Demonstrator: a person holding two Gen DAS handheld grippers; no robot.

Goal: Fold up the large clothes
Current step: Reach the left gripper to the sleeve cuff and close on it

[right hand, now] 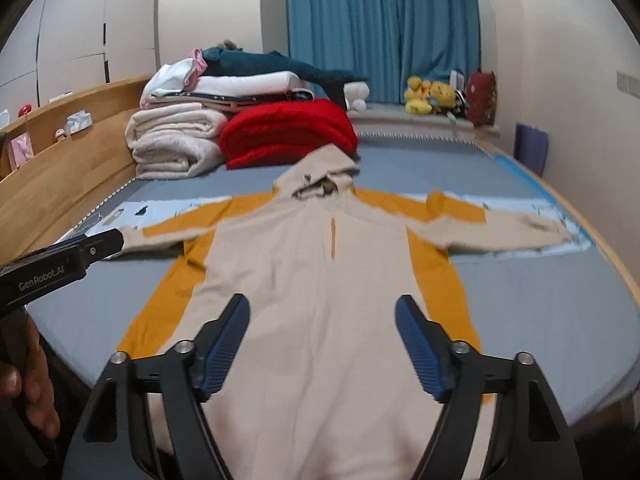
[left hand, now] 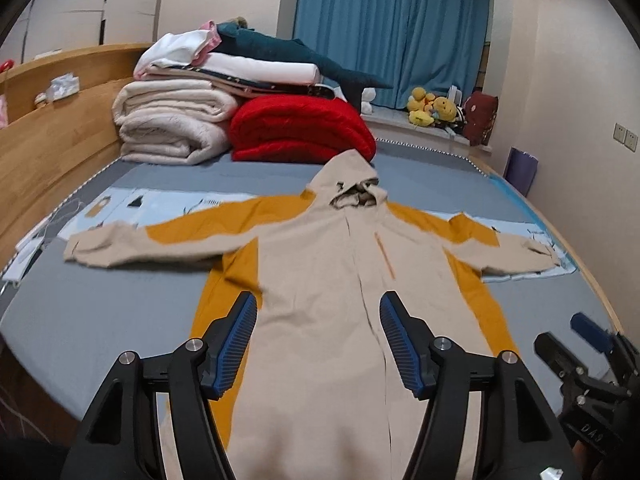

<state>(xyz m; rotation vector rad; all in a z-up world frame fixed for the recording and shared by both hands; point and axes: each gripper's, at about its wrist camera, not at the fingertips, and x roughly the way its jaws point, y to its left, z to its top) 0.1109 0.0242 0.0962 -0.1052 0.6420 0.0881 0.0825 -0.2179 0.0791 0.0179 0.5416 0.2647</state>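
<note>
folded blankets (left hand: 176,124), red quilt (left hand: 300,128), plush toys (left hand: 432,110), blue curtain (left hand: 392,24).

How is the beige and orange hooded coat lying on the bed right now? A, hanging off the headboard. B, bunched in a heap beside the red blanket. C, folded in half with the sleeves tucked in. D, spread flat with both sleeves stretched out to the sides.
D: the hooded coat lies spread flat on the grey bed, a sleeve reaching out to each side and the hood toward the red blanket.

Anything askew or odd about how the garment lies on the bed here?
Nothing much. The hooded garment lies flat, face up, on the bed, sleeves spread wide. Only the hood is slightly crumpled. Both tongs are open above it, holding nothing.
</note>
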